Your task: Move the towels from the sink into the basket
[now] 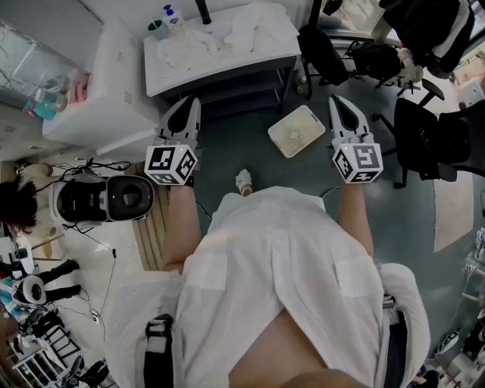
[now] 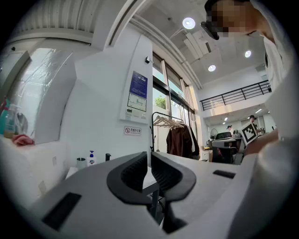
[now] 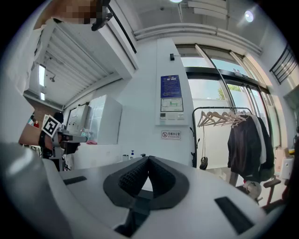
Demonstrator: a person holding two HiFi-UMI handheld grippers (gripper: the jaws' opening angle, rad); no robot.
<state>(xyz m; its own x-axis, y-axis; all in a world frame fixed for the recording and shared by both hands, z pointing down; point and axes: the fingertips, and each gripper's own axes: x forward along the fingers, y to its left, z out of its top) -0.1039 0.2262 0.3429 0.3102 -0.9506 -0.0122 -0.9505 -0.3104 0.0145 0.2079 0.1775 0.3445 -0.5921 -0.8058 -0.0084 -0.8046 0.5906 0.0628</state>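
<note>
In the head view, crumpled white towels (image 1: 254, 24) lie on the white sink counter (image 1: 227, 67) at the top, beside a black faucet (image 1: 203, 10). A white perforated basket (image 1: 296, 130) rests on the grey floor between the counter and my right gripper. My left gripper (image 1: 192, 103) points at the counter's front left and is shut and empty. My right gripper (image 1: 338, 101) is held just right of the basket, also shut with nothing in it. In the left gripper view the left gripper (image 2: 149, 155) has its pads together. The right gripper (image 3: 148, 158) looks the same in its own view.
A soap bottle (image 1: 173, 17) and a cup (image 1: 156, 29) stand at the counter's back left. Black office chairs (image 1: 424, 136) crowd the right side. A white cabinet (image 1: 106, 91) and a black-and-white machine (image 1: 102, 198) are at the left. A clothes rack (image 3: 243, 135) stands further right.
</note>
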